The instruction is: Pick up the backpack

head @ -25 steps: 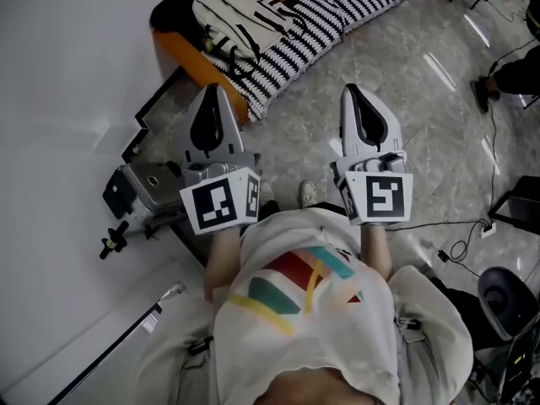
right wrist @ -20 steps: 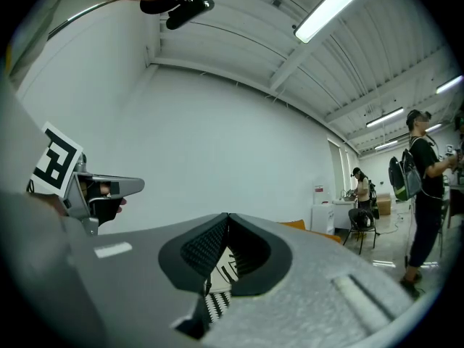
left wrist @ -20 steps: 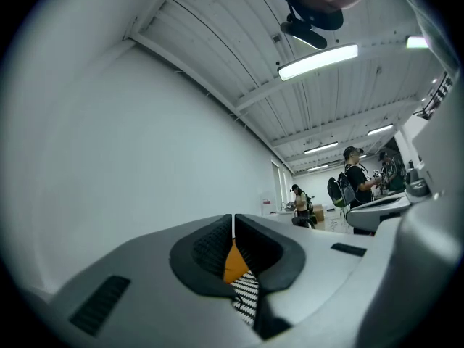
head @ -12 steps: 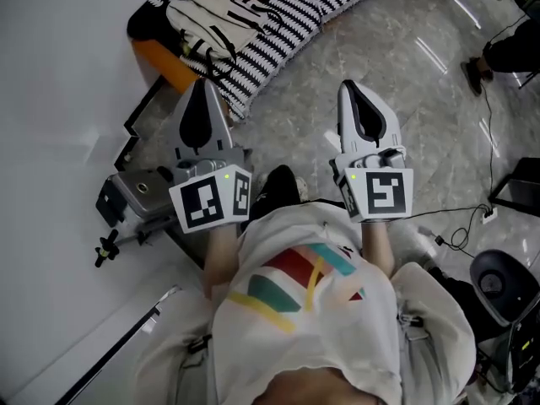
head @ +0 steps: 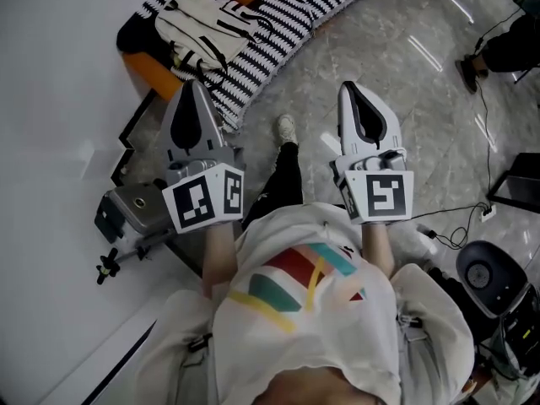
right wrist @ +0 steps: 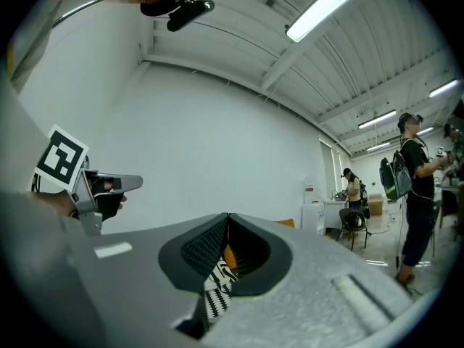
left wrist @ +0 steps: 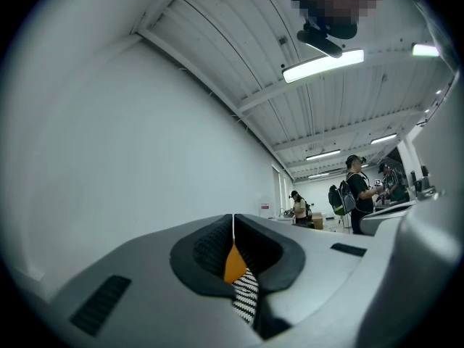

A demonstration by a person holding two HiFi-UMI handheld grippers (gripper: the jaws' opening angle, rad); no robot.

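A cream backpack with dark straps lies on a black-and-white striped cover over an orange couch at the top left of the head view. My left gripper is shut and empty, its tips just short of the striped cover's near edge, the backpack beyond them. My right gripper is shut and empty over the marble floor, to the right of the couch. In the left gripper view, orange and stripes show through the gap behind the closed jaws of the left gripper. The right gripper shows the same.
A grey case and a tripod-like stand lie by the white wall at left. My foot steps out between the grippers. Cables and a round grey device lie at right. Other people stand far off in the room.
Both grippers have moved forward toward the couch. The backpack and striped cover now lie closer to the left gripper's tips. My foot has stepped forward. Jaws stay shut.
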